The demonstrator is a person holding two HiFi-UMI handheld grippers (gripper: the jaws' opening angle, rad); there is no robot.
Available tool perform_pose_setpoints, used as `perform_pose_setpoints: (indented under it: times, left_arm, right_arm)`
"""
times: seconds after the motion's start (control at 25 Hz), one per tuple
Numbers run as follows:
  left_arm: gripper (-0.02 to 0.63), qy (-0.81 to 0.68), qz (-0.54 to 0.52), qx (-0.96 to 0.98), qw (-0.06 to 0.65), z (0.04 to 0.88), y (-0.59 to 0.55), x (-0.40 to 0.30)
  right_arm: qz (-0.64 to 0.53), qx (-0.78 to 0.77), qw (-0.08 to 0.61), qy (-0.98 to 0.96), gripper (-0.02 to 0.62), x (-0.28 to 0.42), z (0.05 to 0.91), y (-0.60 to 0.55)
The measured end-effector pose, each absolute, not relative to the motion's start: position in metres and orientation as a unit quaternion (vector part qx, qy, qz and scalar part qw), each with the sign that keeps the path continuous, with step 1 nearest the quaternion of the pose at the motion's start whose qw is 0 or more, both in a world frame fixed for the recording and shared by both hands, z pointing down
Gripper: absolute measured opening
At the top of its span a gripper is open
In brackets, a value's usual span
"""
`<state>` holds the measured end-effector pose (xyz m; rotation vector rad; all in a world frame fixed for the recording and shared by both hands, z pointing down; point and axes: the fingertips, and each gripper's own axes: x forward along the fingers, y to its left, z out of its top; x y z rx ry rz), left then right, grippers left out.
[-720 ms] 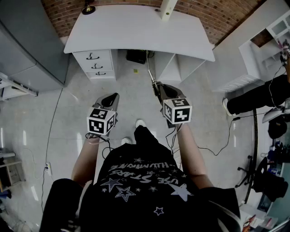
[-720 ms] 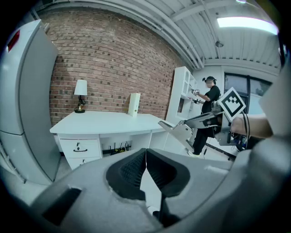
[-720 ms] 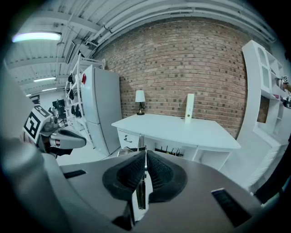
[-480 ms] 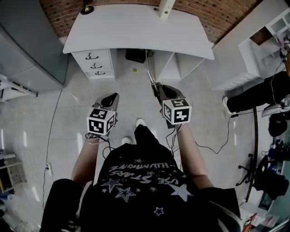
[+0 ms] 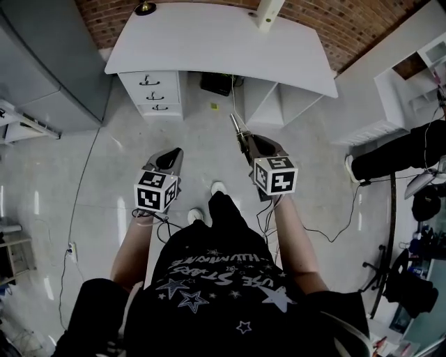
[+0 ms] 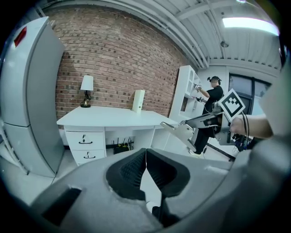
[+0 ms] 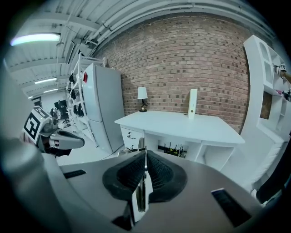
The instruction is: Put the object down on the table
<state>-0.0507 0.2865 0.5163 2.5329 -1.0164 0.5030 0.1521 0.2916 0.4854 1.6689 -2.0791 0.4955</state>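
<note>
My right gripper (image 5: 245, 141) is shut on a thin flat metal object (image 5: 236, 125), held in the air over the floor in front of the white table (image 5: 223, 49). In the right gripper view the metal strip (image 7: 140, 193) stands edge-on between the black pads and pokes out past the tips. My left gripper (image 5: 169, 160) hangs beside it at about the same height. Its pads (image 6: 136, 170) meet at the tip with nothing between them. The table (image 7: 182, 125) stands some way ahead of both grippers.
A small lamp (image 5: 145, 8) and a white upright box (image 5: 268, 10) stand on the table's far edge. Drawers (image 5: 155, 90) sit under its left end. A grey fridge (image 5: 35, 63) is at left, white shelves (image 5: 411, 77) at right. Another person (image 5: 397, 150) stands at right. Cables (image 5: 327, 226) cross the floor.
The table has slid a little lower and to the right in the head view. Both grippers keep the same pose, the right one still holding the metal object.
</note>
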Motion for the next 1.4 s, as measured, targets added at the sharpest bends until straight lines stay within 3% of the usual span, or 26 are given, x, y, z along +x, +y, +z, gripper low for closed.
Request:
perform_pose_setpoints:
  times: [0.68, 1.4]
  left_arm:
    - [0.020, -0.395, 0.176, 0.886, 0.171, 0.508, 0.233, -0.068]
    - [0.020, -0.457, 0.186, 0.855, 0.159, 0.486, 0.034, -0.010]
  right_arm:
    - [0.172, 0.595, 0.192, -0.761, 0.012, 0.157, 0.482, 0.215]
    - [0.166, 0.544, 0.177, -0.803, 0.012, 0.216, 0.471, -0.018]
